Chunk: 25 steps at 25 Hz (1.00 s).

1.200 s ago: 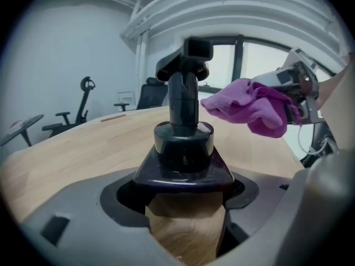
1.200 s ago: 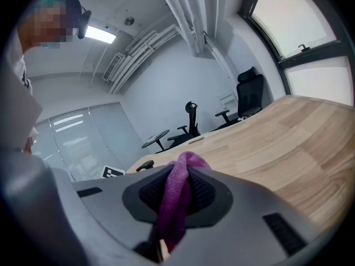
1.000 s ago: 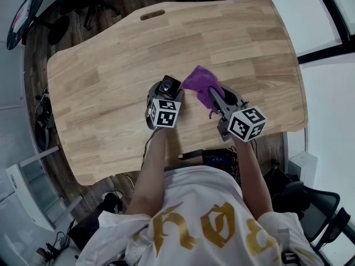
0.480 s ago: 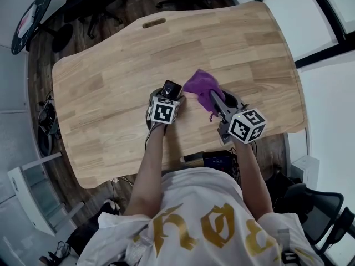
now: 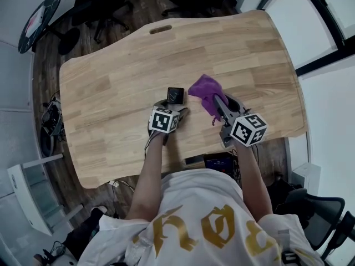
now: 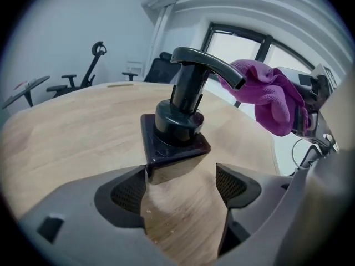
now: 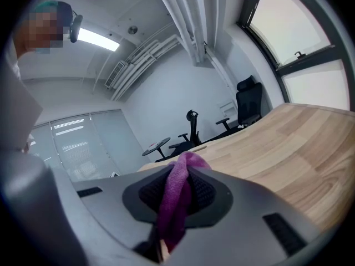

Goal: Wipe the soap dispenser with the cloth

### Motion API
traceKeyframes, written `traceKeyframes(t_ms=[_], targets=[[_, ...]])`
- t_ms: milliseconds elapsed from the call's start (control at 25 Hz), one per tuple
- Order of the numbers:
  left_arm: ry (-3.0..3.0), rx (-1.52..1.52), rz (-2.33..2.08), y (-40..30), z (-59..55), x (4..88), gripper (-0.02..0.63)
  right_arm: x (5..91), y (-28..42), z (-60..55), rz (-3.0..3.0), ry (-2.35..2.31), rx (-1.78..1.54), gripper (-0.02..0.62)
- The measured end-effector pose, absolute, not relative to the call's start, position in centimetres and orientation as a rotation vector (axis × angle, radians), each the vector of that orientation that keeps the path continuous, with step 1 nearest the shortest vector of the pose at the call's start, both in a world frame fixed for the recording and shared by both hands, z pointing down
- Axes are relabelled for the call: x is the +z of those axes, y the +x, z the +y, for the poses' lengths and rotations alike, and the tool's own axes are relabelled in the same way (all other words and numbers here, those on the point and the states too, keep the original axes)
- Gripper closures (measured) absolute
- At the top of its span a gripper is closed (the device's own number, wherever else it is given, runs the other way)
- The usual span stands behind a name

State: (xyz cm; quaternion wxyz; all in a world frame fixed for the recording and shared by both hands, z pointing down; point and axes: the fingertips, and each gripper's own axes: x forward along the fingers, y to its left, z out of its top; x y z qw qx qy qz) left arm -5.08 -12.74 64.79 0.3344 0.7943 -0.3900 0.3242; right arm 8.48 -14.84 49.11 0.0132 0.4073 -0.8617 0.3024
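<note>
A black soap dispenser with a square base and pump head stands upright on the wooden table. My left gripper sits just on the near side of it, open. In the left gripper view the dispenser stands in front of the pads, its near corner by the left pad, and neither pad presses on it. My right gripper is shut on a purple cloth, held just right of the dispenser. In the right gripper view the cloth is pinched between the pads.
The table's near edge runs just under both grippers, with a black device and cables below it. Office chairs and a small round table stand beyond the far edge. Large windows lie to the right.
My left gripper has let go of the dispenser and drawn back toward the near edge; the dispenser now stands free. The right gripper with the cloth has hardly moved.
</note>
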Motion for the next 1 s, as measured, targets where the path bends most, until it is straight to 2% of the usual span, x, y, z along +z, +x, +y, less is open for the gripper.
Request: traceKeyframes(t_ms=[400,680,720,800,880,1000], targets=[[2.132,0.794,-0.984,-5.4,-10.3,61.9,0.242,47.7,8.4,-13.7,-2.645,1.352,0.837,0.540],[2.184,0.497,-1.187,-8.2,-9.9,53.7,0.256,43.8,6.1,-11.3,-2.684,1.391,0.715,0.540],[2.195,0.457,-1.230,-8.7,-9.7,52.4,0.292,43.1,5.8,-10.9,-2.691,1.395,0.670,0.540],[2.221,0.386,-1.339,-9.7,-9.3,49.9,0.462,41.9,5.3,-10.1,-2.698,1.406,0.584,0.540],[2.254,0.307,-1.447,-10.7,-8.9,47.2,0.577,40.8,4.9,-9.2,-2.701,1.421,0.515,0.540],[2.301,0.224,-1.586,-11.8,-8.3,43.6,0.597,39.4,4.8,-8.0,-2.694,1.453,0.425,0.540]])
